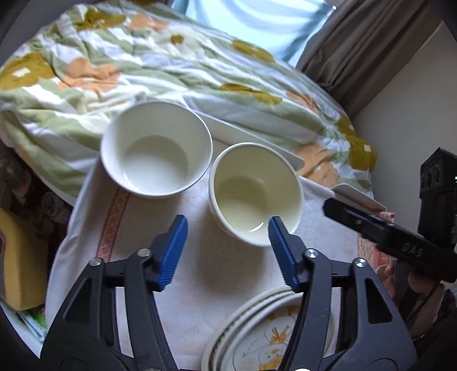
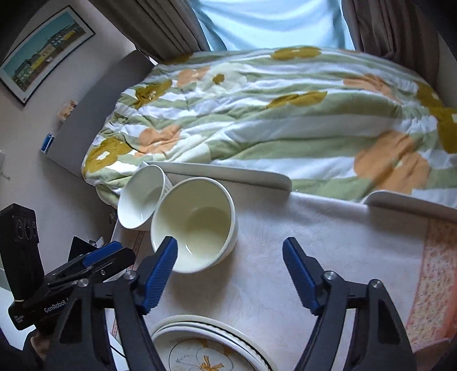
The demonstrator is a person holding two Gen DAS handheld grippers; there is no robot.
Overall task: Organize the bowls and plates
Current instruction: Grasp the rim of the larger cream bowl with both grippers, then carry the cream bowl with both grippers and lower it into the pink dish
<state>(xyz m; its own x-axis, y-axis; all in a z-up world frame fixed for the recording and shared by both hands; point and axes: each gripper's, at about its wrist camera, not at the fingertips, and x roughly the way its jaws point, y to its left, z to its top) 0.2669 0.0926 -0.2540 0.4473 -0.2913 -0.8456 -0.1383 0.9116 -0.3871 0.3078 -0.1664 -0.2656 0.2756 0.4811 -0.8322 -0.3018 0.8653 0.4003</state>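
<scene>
Two empty cream bowls stand side by side on the white tablecloth: a far-left bowl point(image 1: 155, 148) point(image 2: 141, 197) and a nearer bowl point(image 1: 255, 194) point(image 2: 195, 222). A stack of flower-patterned plates point(image 1: 265, 336) point(image 2: 208, 348) lies at the near edge. My left gripper point(image 1: 227, 248) is open and empty, its right fingertip over the nearer bowl's rim. My right gripper point(image 2: 230, 256) is open and empty, its left fingertip at that bowl's near rim. Each gripper also shows in the other's view: the right one in the left wrist view point(image 1: 371, 225), the left one in the right wrist view point(image 2: 94, 259).
A bed with a flowered quilt point(image 2: 271, 114) lies just behind the table. White raised table-edge pieces point(image 2: 228, 171) point(image 2: 414, 202) line the far side. Curtains point(image 2: 160, 22) and a wall picture point(image 2: 45, 51) are behind. A yellow object point(image 1: 20, 256) sits left of the table.
</scene>
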